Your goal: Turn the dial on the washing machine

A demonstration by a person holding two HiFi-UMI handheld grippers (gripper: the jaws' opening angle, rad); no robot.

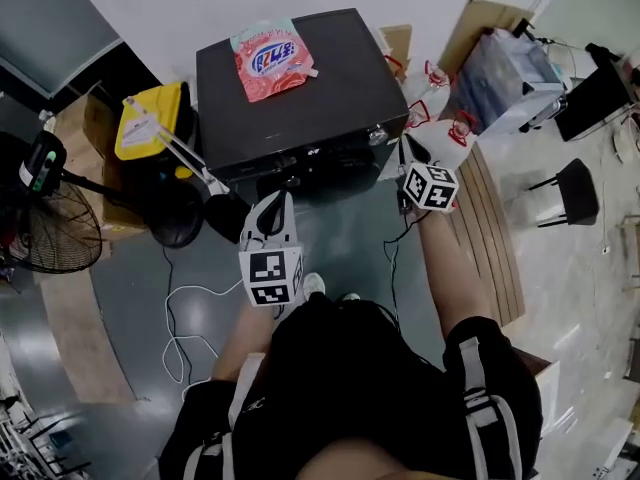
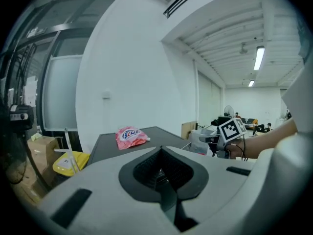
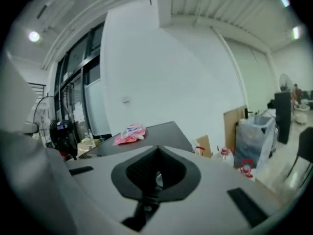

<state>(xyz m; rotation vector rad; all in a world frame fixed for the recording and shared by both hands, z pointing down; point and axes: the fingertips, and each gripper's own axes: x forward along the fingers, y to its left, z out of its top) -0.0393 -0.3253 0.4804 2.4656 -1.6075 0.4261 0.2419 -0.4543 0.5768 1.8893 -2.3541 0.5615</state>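
1. Dial (image 1: 377, 135): a small, silver-looking knob on the front control strip of the dark washing machine (image 1: 290, 108), toward the strip's right end in the head view.
2. Right gripper (image 1: 407, 148): jaws pressed together with nothing between them. Its tips sit just beside the dial, to the right of it, and not on it.
3. Left gripper (image 1: 272, 213): jaws likewise together and empty. It is held in front of the machine's middle, well apart from the dial.
4. Pink detergent pouch (image 1: 272, 60): lies flat on the machine's top, away from the control strip.
5. Handling, as judged: the dial is rigid and fixed to the panel, so it should only rotate. Its surface looks smooth and may slip. The best hold is across the rim, 1 pad on each side, with the gripper square to the panel.
6. Status, as judged: no grip has been taken. The jaws must part before the dial can be seized.
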